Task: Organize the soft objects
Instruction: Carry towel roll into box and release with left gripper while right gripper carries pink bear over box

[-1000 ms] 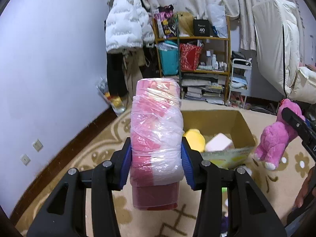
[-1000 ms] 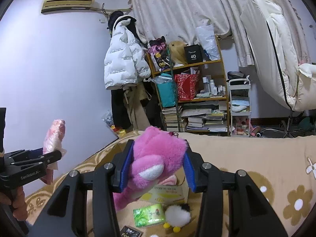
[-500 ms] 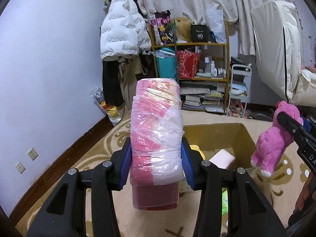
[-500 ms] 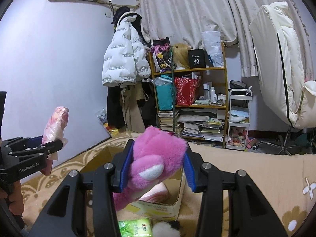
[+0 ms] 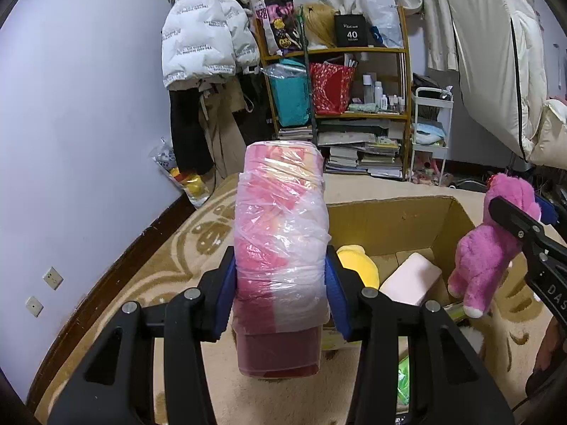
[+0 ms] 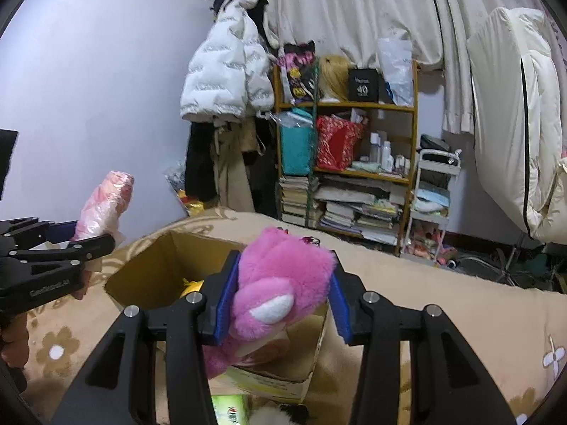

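Observation:
My left gripper [image 5: 280, 294] is shut on a pink roll wrapped in clear plastic [image 5: 280, 233], held upright above the rug, left of the open cardboard box [image 5: 400, 219]. The roll also shows in the right wrist view [image 6: 106, 205]. My right gripper [image 6: 280, 304] is shut on a pink plush bear [image 6: 280, 294], held over the box [image 6: 149, 269]. The bear hangs at the box's right edge in the left wrist view [image 5: 492, 248]. Inside the box lie a yellow plush [image 5: 358, 262] and a pale pink block [image 5: 411, 278].
A green packet [image 6: 226, 409] and a white fluffy toy [image 6: 276, 416] lie on the patterned rug [image 5: 177, 258] in front of the box. A cluttered shelf [image 5: 354, 106], a hanging white jacket [image 5: 202, 35] and a white cart [image 5: 430, 131] stand at the far wall.
Both grippers have moved closer to the box with their loads. The bear has gone from beside the box to over its right edge. Both grips are unchanged.

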Available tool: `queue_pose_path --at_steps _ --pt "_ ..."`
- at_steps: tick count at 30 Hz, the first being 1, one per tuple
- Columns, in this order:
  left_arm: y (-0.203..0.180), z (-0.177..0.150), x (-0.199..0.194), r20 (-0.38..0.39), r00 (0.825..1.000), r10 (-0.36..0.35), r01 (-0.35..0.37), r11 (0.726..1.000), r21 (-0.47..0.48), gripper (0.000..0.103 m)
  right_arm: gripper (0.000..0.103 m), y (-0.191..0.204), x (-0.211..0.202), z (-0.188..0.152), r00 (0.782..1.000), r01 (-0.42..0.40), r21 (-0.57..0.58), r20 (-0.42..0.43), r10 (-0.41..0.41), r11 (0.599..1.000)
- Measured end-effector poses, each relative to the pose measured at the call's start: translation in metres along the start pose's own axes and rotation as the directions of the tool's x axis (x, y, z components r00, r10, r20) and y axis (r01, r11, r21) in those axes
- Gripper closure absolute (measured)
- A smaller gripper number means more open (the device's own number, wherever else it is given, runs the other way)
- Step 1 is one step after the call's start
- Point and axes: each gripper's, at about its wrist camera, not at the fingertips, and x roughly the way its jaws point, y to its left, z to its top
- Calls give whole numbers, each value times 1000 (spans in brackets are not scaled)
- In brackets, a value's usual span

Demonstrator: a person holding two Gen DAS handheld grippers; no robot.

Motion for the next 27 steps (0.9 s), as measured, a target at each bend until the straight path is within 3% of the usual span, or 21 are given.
queue_pose_path --at_steps 13,23,25,27 --pt "-13 -5 32 -91 995 -49 52 998 35 58 54 -7 22 -2 998 -3 53 -69 6 999" --pt "-17 -11 43 -128 992 -10 18 998 57 56 52 -16 32 -4 990 -61 87 -122 72 994" --pt "-17 -11 43 -123 992 -2 8 998 55 46 48 -18 33 -4 988 -71 99 -131 84 993" --pt "-15 -11 41 -122 993 0 6 999 48 45 41 -19 34 -5 986 -87 109 -132 101 990"
